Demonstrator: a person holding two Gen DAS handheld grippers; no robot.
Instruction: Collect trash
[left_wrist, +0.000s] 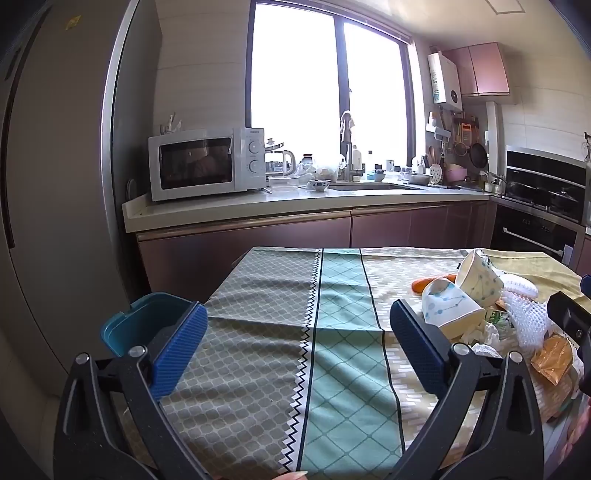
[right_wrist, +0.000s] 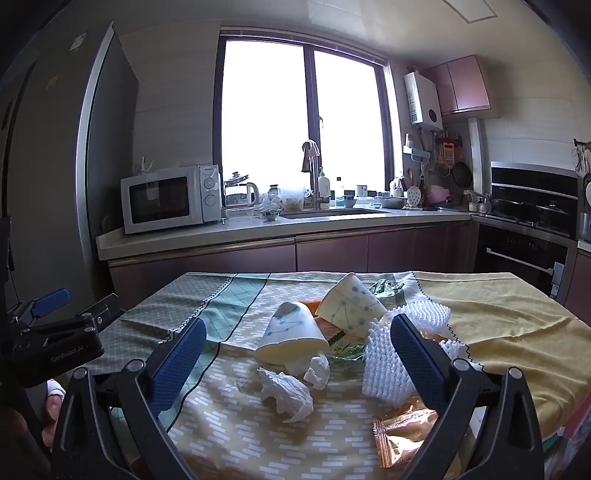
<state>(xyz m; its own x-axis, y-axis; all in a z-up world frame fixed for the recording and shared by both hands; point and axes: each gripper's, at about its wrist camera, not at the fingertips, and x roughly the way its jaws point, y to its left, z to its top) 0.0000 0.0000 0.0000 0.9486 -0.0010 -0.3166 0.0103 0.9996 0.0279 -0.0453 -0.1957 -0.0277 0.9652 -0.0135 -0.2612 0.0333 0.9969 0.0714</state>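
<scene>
Between right jaws: nothing held — right gripper spread wide, empty.
Nearest trash: crumpled tissue just ahead at 12 o'clock, on tablecloth.
Beyond: tipped paper cup, long axis toward 11 o'clock.
Left gripper: wide, empty — pile at its 2 o'clock.
Bin: teal, at 10 o'clock of left gripper.
Nearer hand: right, by judgement.
</scene>
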